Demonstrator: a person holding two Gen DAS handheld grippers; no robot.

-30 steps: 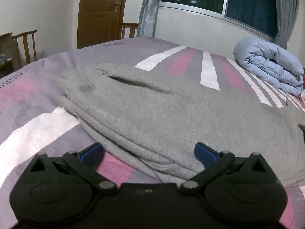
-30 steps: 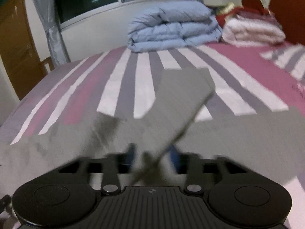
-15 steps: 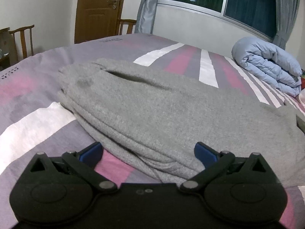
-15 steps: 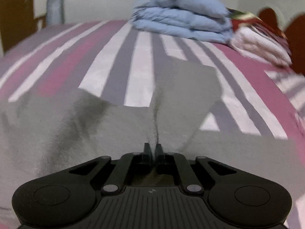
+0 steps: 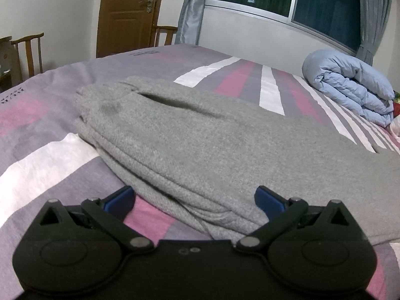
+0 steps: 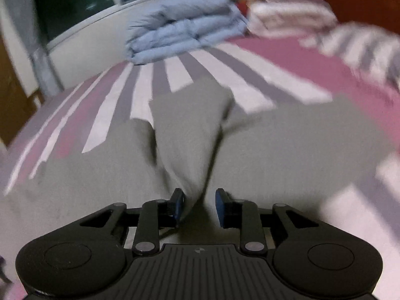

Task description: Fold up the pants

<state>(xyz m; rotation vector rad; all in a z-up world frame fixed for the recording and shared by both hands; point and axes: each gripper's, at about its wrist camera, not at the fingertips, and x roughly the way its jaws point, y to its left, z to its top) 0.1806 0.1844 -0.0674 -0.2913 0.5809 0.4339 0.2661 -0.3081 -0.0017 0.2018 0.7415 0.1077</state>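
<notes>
Grey fleece pants (image 5: 200, 145) lie spread across the striped bed (image 5: 37, 155), their folded edge running between the wide-spread jaws of the left gripper (image 5: 195, 200), which grips nothing. In the blurred right wrist view, a raised fold of the same pants (image 6: 190, 135) stands up from the cloth and narrows down into the gap of the right gripper (image 6: 198, 203); its jaws stand partly apart, the fold touching the left pad. A rolled blue duvet (image 5: 350, 87) sits near the window.
</notes>
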